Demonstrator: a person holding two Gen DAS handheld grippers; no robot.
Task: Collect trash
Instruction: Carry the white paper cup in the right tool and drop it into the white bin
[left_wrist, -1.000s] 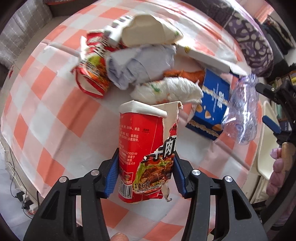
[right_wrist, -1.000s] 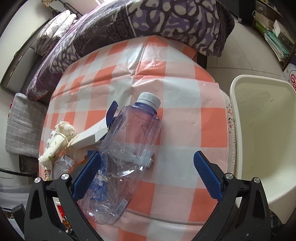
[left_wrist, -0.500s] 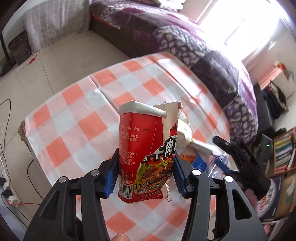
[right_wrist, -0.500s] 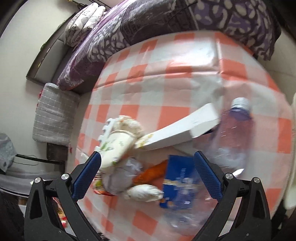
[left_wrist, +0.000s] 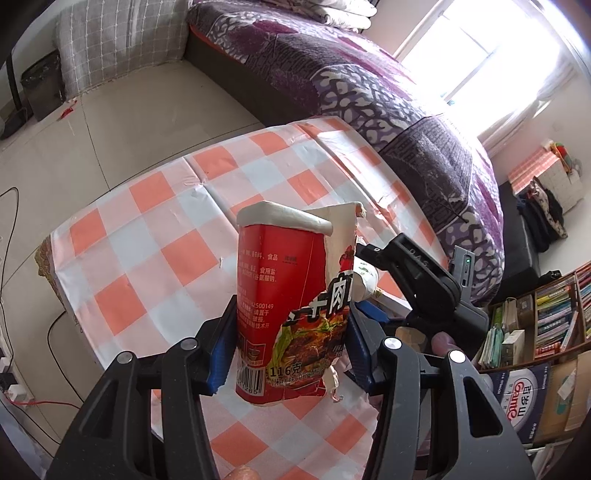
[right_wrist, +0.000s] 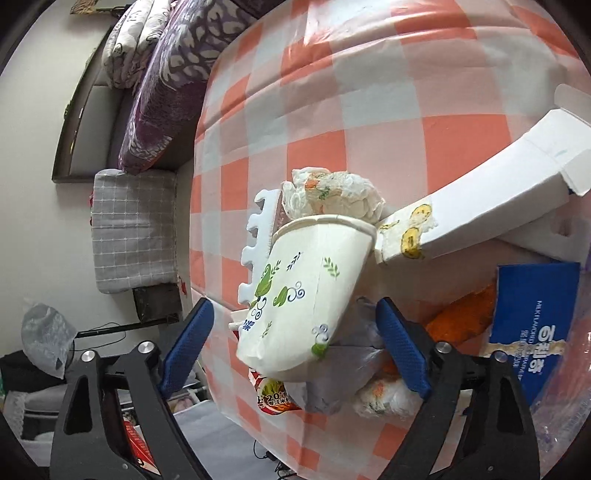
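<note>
Checkered worktop (left_wrist: 155, 240) beside purple-quilted bed (left_wrist: 369, 96).
Left tool (left_wrist: 290, 349) clamps red noodle carton (left_wrist: 288, 314) above worktop; only right view shows wide right tool (right_wrist: 295, 347) straddling paper cup (right_wrist: 306, 291), mid-worktop.

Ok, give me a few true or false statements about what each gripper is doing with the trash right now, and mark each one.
1. The left gripper is shut on the red noodle packet. True.
2. The right gripper is clamped on the paper cup. False: its jaws stand open on either side of the cup, not touching it.
3. Crumpled tissue sits at the cup's mouth. True.
4. The blue box lies left of the cup in the right wrist view. False: it lies to the right.
5. The tablecloth is plain white. False: it is checked orange and white.
</note>
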